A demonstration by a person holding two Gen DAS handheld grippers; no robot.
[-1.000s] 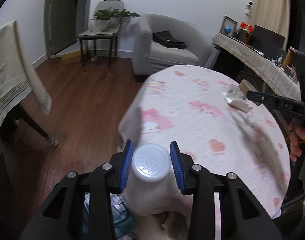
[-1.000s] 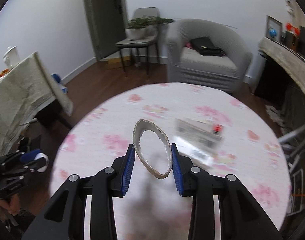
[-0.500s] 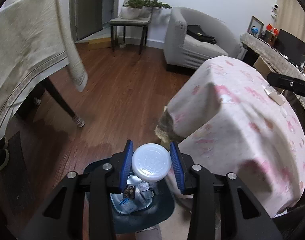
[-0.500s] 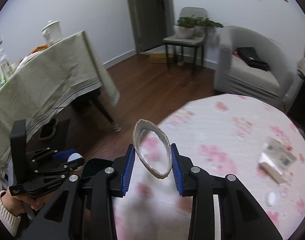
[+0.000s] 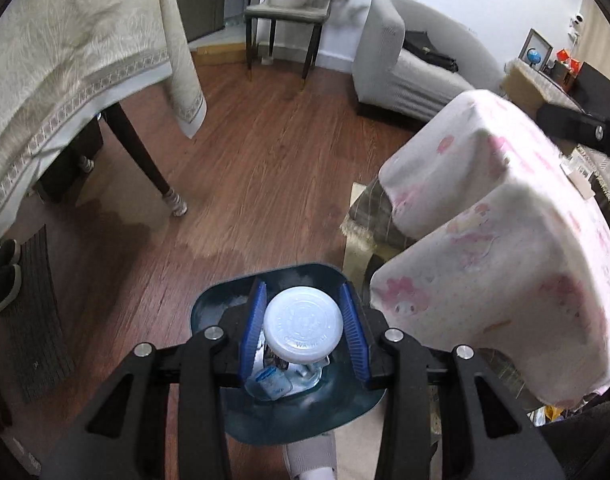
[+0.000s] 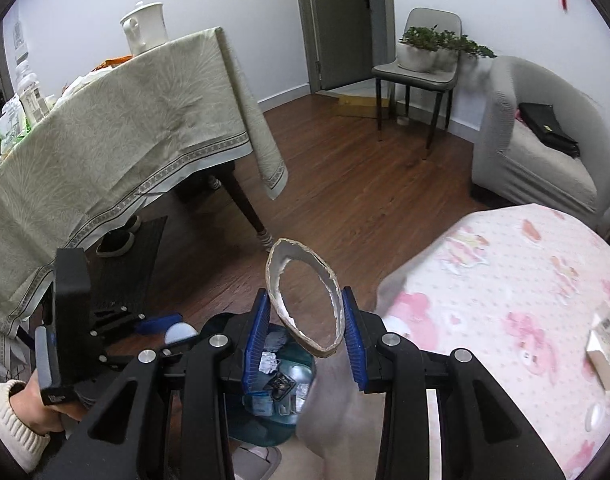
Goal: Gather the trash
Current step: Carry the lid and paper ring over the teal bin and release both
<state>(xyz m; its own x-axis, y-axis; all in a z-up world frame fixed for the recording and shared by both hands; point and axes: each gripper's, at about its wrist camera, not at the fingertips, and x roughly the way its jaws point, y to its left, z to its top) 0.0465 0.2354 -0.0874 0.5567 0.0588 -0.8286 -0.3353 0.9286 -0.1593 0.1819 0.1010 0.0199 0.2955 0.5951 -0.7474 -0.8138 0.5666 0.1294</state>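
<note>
My left gripper [image 5: 303,332] is shut on a round white plastic lid [image 5: 303,330], held right above the dark teal trash bin [image 5: 221,304] on the floor, which holds foil and wrappers. My right gripper [image 6: 305,332] is shut on a squashed cardboard tape ring [image 6: 305,300], hanging over the table's edge beside the same trash bin [image 6: 273,432]. The left gripper [image 6: 177,330] with its lid also shows in the right wrist view, held by a hand [image 6: 41,412] in a cream sleeve.
A round table with a pink-patterned cloth [image 6: 505,300] stands right of the bin; a small box [image 6: 605,348] lies on it. A beige-clothed table [image 5: 65,60] with dark legs is at left. Beyond the wooden floor [image 5: 265,160] stand a grey armchair [image 6: 545,144] and a chair with plants [image 6: 421,60].
Both grippers swung left and down from over the pink table toward the floor bin. The lid now hangs over the bin's mouth; the ring has reached the table's edge. Both grips are unchanged.
</note>
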